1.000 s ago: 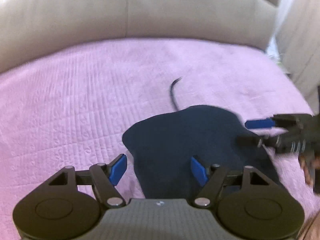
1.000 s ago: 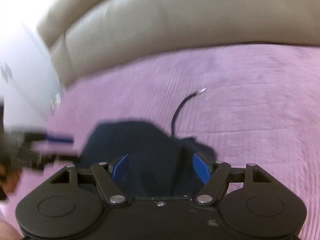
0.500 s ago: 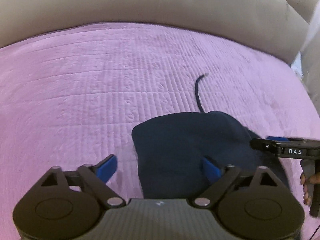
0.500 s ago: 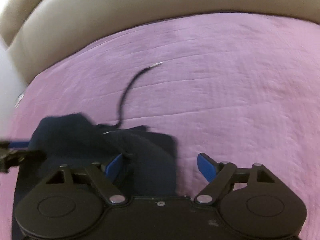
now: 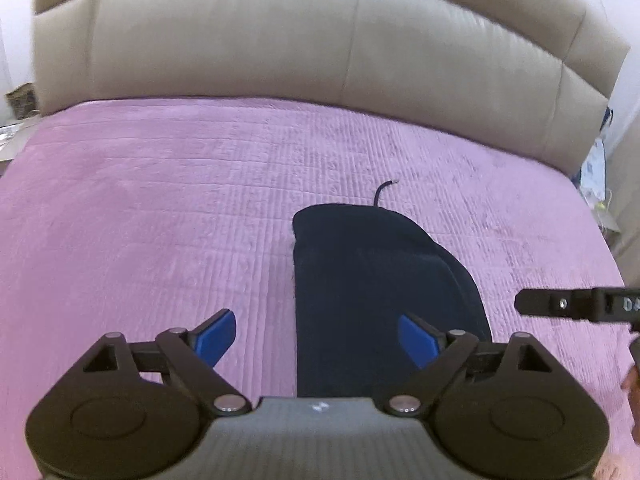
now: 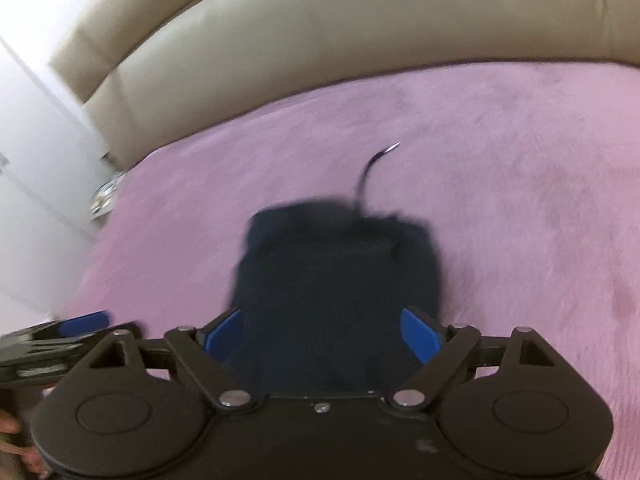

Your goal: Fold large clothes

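Observation:
A dark navy garment (image 5: 372, 280) lies folded into a compact stack on the pink bedspread (image 5: 160, 208). A thin dark drawstring (image 5: 382, 192) sticks out from its far edge. My left gripper (image 5: 318, 330) is open and empty, above the garment's near left edge. My right gripper (image 6: 322, 330) is open and empty, above the garment (image 6: 336, 276), whose drawstring (image 6: 370, 172) also shows here. The right gripper shows at the right edge of the left wrist view (image 5: 576, 304), and the left gripper shows at the lower left of the right wrist view (image 6: 60, 336).
A beige padded headboard (image 5: 320, 48) stands along the far side of the bed. White walls and small items (image 5: 596, 168) lie off the bed's right edge, clutter (image 5: 20, 104) off its left. A shiny object (image 6: 106, 196) sits by the wall.
Both grippers have pulled back and risen from the garment, so more of the bed and headboard shows. The garment now lies as a neater narrow stack.

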